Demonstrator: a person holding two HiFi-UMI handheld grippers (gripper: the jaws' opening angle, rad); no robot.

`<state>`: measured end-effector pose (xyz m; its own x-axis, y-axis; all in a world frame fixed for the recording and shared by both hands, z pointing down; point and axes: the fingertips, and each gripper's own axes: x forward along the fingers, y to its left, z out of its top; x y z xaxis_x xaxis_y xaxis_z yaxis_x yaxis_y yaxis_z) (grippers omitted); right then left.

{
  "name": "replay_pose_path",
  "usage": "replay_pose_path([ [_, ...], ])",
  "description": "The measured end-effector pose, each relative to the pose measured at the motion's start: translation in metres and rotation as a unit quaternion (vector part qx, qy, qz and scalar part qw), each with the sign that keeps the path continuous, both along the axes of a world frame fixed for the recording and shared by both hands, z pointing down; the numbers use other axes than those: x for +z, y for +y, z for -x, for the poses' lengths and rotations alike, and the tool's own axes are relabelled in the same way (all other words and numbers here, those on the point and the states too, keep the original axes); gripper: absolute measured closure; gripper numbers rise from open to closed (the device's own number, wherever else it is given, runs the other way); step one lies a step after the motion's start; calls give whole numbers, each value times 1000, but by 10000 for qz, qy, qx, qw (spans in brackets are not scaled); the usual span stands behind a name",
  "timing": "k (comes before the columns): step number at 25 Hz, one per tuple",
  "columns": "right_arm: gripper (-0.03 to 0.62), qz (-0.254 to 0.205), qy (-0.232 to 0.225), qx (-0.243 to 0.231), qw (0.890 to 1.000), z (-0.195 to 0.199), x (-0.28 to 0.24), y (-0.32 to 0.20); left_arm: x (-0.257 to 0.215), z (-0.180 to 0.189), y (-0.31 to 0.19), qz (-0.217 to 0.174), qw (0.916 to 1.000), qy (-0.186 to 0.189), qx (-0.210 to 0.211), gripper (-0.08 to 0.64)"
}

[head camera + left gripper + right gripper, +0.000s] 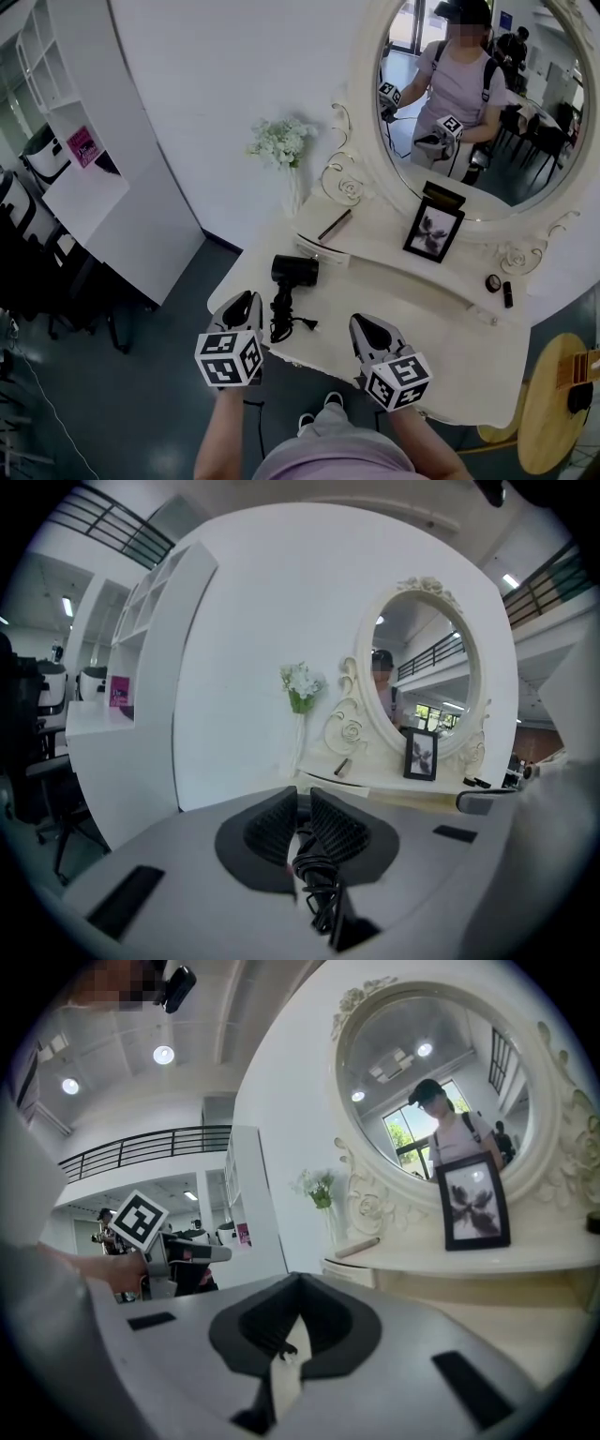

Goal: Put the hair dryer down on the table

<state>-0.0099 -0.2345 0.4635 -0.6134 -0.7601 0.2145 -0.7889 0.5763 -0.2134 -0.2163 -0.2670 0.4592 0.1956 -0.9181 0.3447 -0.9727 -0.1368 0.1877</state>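
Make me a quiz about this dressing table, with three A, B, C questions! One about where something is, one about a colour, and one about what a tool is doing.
1. Where are the white flowers?
A) left of the mirror
B) on the floor
C) inside a tool

2. What colour is the hair dryer?
A) pink
B) black
C) yellow

3. How are the jaws of the right tool?
A) wide apart
B) closed together, empty
C) clamped on a comb

Answers:
1 A: they stand beside the mirror's left edge.
2 B: it lies black on the white table.
3 B: the right gripper view shows the tips meeting with nothing between them.
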Motion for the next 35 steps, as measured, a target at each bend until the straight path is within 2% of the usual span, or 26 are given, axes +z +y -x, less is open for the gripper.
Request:
replay_pose_path([
  [6,591,-68,-25,-63,10000,10,-4,3,-8,6,23,-198,9997,-55,-96,551],
  [16,591,-88,-9,-224,9997,22,-7,9,-13,8,48,-351,9994,-21,-79,560],
  [26,591,-94,79,-204,9997,22,-4,7,-8,3,53,-389,9991,-125,-57,560],
  [35,591,-135,267,-217,9993,21,-3,4,-6,2,51,-475,9988,13,-142,560],
])
